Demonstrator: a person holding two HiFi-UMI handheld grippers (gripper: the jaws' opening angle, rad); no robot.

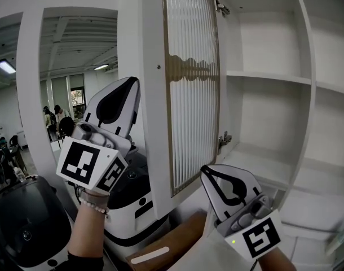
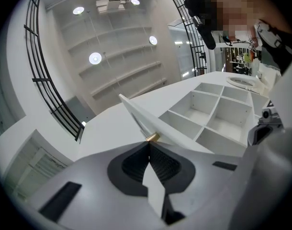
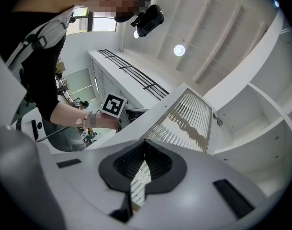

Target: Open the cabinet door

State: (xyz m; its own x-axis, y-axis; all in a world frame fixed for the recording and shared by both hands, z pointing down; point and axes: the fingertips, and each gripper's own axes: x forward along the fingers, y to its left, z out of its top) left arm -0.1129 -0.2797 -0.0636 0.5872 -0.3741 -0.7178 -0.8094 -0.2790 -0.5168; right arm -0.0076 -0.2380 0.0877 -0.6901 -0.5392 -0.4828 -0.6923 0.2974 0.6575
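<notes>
The cabinet door (image 1: 192, 95), white-framed with ribbed glass, stands swung out with its edge toward me. The bare white shelves (image 1: 262, 78) behind it are exposed. My left gripper (image 1: 129, 82) is raised on the door's outer side, left of the frame. In the left gripper view it (image 2: 148, 144) is shut, and the door's small brass knob (image 2: 152, 137) sits just past its tips. I cannot tell whether it touches the knob. My right gripper (image 1: 206, 171) hangs low below the door's bottom corner. Seen in its own view, the right gripper (image 3: 145, 142) is shut and holds nothing, pointing up at the ribbed pane (image 3: 184, 119).
Two hinges (image 1: 221, 7) (image 1: 224, 141) join the door to the cabinet. Below it stand a white-and-black cooker (image 1: 132, 202) and a black appliance (image 1: 25, 224) at the lower left. A wooden board (image 1: 166, 244) lies near the front. People stand far off at the left (image 1: 56, 120).
</notes>
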